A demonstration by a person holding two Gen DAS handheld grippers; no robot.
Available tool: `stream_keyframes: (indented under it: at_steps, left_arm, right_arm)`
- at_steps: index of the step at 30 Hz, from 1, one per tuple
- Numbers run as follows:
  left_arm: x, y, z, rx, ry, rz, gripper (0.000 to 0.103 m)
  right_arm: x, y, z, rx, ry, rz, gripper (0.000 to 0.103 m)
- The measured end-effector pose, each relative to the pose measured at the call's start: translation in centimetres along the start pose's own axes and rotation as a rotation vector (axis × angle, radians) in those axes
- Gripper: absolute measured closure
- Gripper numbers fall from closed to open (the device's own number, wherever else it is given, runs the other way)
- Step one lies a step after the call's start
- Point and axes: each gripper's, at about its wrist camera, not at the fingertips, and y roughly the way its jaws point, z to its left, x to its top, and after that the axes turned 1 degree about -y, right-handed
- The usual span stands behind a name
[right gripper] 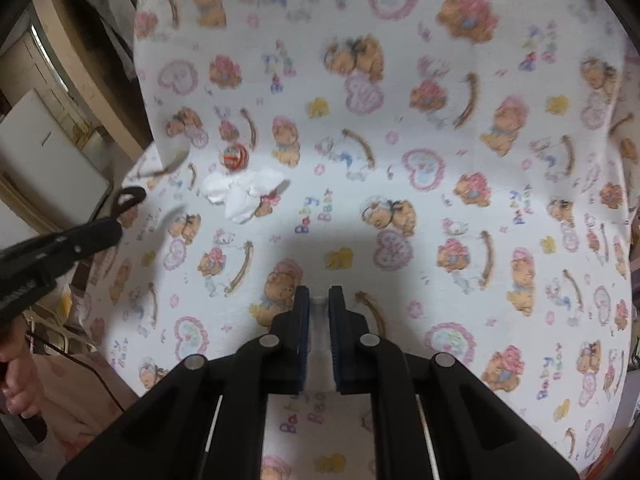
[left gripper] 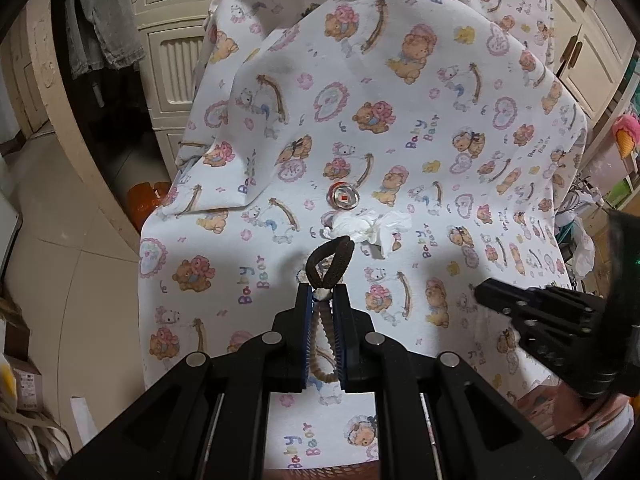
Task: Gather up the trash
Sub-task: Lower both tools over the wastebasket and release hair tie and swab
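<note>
My left gripper (left gripper: 322, 294) is shut on a brown hair tie (left gripper: 329, 258), whose loop sticks out past the fingertips over the bear-print cloth (left gripper: 400, 140). Just beyond it lie a crumpled white tissue (left gripper: 370, 229) and a small round red-and-clear wrapper (left gripper: 343, 197). My right gripper (right gripper: 319, 300) hovers over the cloth (right gripper: 400, 208) with its jaws close together. Only a pale blurred strip shows in the narrow gap, and I cannot tell what it is. In the right wrist view, the tissue (right gripper: 244, 194), the wrapper (right gripper: 235, 157) and the left gripper (right gripper: 118, 220) lie to the left.
Cream drawer cabinets (left gripper: 176, 64) stand behind the cloth-covered surface, with grey clothing (left gripper: 104, 12) hanging at the left. An orange object (left gripper: 146, 200) sits on the floor beside the cloth's left edge. A person's hand (left gripper: 568, 412) holds the right gripper (left gripper: 482, 290).
</note>
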Motion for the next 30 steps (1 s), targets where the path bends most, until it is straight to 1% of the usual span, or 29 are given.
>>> stream_keyframes:
  at_steps: [4,9,10,14,16,19,21,23,25,28,30]
  left_arm:
    - [-0.1,0.1,-0.3,0.005,0.011,0.004,0.094]
    - [-0.7,-0.2,-0.8,0.005,0.022,0.003,0.094]
    - [-0.8,-0.4,-0.9,0.001,0.022,0.000,0.094]
    - [-1.5,-2.1,-0.9,-0.040,-0.019,-0.017,0.094]
    - [-2.0,-3.1,-1.1,-0.033,-0.026,-0.018,0.094]
    - [-3.3,-4.9,-1.7,-0.061,-0.041,-0.008,0.094]
    - [-4.1,-5.8,-2.5,-0.051,-0.033,0.004,0.094]
    - [-5.3,-6.8,-3.2,-0.059,-0.029,0.005,0.094]
    - [-6.6,-7.6,-3.8,-0.074,-0.026,0.016,0.094]
    - [-8.6,-7.9,-4.1,-0.061,-0.034,0.036,0.094]
    - [-9.9,-7.5,-3.9,-0.063,-0.051,0.050,0.094]
  right_arm:
    - [-0.3,-2.7,-0.3,0.026,0.004,-0.056,0.094]
    - [-1.0,-4.5,-0.9,0.010,0.010,-0.077,0.095]
    - [-1.8,-4.9,-1.2,0.007,0.015,-0.082,0.095]
    - [-2.8,-6.1,-1.4,0.018,0.039,-0.107,0.095]
    - [-3.3,-7.3,-1.2,0.020,0.045,-0.125,0.095]
    - [-4.1,-9.3,-0.4,0.027,0.055,-0.149,0.095]
    - [-5.0,-10.8,0.6,0.026,0.051,-0.171,0.095]
    - [-6.3,-12.4,2.0,0.036,0.035,-0.191,0.095]
    - [-7.6,-13.3,3.0,0.044,0.035,-0.192,0.095]
    - [-9.8,-13.8,4.0,0.047,0.053,-0.187,0.095]
    - [-11.3,-13.7,4.4,0.055,0.070,-0.167,0.095]
